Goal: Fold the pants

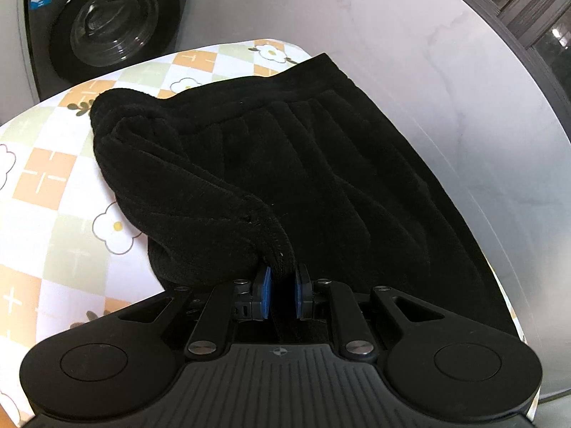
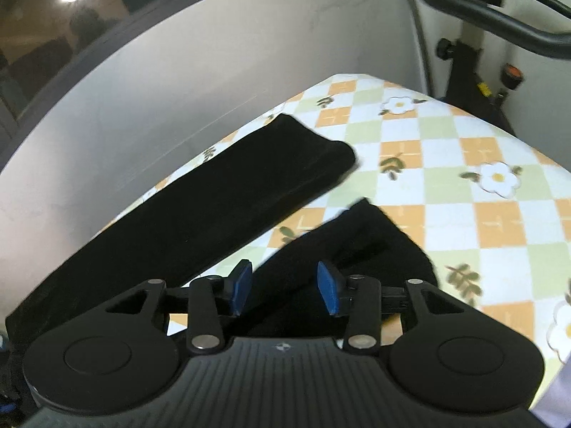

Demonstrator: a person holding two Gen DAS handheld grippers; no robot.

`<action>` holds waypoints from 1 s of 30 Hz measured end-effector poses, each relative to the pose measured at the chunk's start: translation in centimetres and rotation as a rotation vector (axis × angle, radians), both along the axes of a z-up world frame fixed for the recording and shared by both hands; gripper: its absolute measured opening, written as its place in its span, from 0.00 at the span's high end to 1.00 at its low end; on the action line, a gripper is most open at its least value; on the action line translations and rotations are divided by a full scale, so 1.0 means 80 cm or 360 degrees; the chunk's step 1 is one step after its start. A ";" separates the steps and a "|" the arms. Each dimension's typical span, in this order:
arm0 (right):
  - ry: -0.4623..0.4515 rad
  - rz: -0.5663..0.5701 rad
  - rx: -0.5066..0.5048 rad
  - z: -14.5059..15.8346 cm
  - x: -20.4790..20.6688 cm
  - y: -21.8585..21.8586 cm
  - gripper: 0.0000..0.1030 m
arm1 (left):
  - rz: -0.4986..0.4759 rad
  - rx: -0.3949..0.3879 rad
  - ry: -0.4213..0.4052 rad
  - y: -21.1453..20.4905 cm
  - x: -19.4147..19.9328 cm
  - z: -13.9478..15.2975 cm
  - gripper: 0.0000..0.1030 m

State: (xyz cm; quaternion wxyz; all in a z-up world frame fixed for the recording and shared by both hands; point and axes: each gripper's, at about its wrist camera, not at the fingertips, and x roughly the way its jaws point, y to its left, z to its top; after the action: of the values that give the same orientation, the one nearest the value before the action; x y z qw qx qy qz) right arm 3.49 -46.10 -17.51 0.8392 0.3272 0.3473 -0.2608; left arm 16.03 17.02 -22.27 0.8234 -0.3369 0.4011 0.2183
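The black pants (image 1: pixel 321 164) lie on a table with a checked flower-print cloth (image 1: pixel 53 185). In the left wrist view the waistband is at the far end and a bunched fold of fabric runs down to my left gripper (image 1: pixel 283 294), which is shut on a hem of the pants. In the right wrist view one pant leg (image 2: pixel 221 192) lies flat along the far table edge and a second dark fold (image 2: pixel 357 249) lies just ahead of my right gripper (image 2: pixel 283 289), whose blue pads stand apart around that fabric, open.
A front-loading washing machine (image 1: pixel 107 21) stands beyond the table's left end. A grey wall (image 2: pixel 178 82) runs along the far table edge. An exercise machine frame (image 2: pixel 481 18) stands at the right. Bare cloth (image 2: pixel 464 185) lies right of the pants.
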 end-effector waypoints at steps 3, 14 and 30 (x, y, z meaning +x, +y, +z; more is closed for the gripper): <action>0.0047 -0.0010 0.0023 -0.009 -0.008 -0.003 0.58 | 0.0021 0.0037 0.0015 -0.009 -0.009 -0.001 0.86; 0.0048 -0.0098 0.0205 -0.036 0.021 -0.031 0.60 | 0.0101 0.0039 0.0035 -0.015 -0.015 0.003 0.86; 0.0082 -0.0312 0.0600 -0.065 0.067 -0.050 0.61 | 0.0208 0.0013 0.0046 -0.019 -0.027 0.003 0.85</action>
State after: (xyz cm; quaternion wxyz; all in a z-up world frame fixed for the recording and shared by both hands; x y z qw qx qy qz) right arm 8.84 -50.09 -22.71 0.7246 0.5038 0.3778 -0.2800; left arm 13.84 15.47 -22.02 0.8029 -0.3559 0.3891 0.2779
